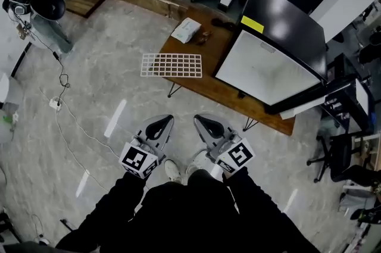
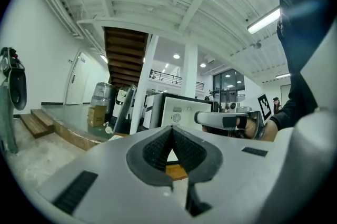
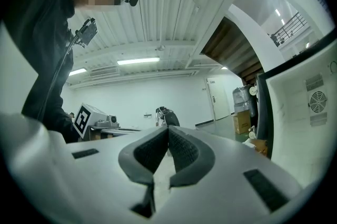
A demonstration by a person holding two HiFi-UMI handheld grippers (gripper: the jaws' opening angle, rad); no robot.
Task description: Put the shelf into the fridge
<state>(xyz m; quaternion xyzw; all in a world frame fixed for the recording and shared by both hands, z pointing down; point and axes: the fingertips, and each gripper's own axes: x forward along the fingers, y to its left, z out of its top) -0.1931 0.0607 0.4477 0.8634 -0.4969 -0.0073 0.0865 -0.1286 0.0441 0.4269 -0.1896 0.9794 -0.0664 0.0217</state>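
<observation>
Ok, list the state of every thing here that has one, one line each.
White wire grid shelf: lying flat at the end of the low wooden table, outside the fridge, untouched.
Black mini fridge: door open, white inside showing, no shelf in it.
Left gripper: shut, empty.
Right gripper: shut, empty.

Head view: from above, steeply down, fridge (image 1: 268,67) ahead-right. Left gripper view: low, facing fridge (image 2: 179,112). Right gripper view: low, fridge (image 3: 308,107) close at right.

Shelf (image 1: 171,65) on table (image 1: 205,88), left of fridge (image 1: 271,67)
</observation>
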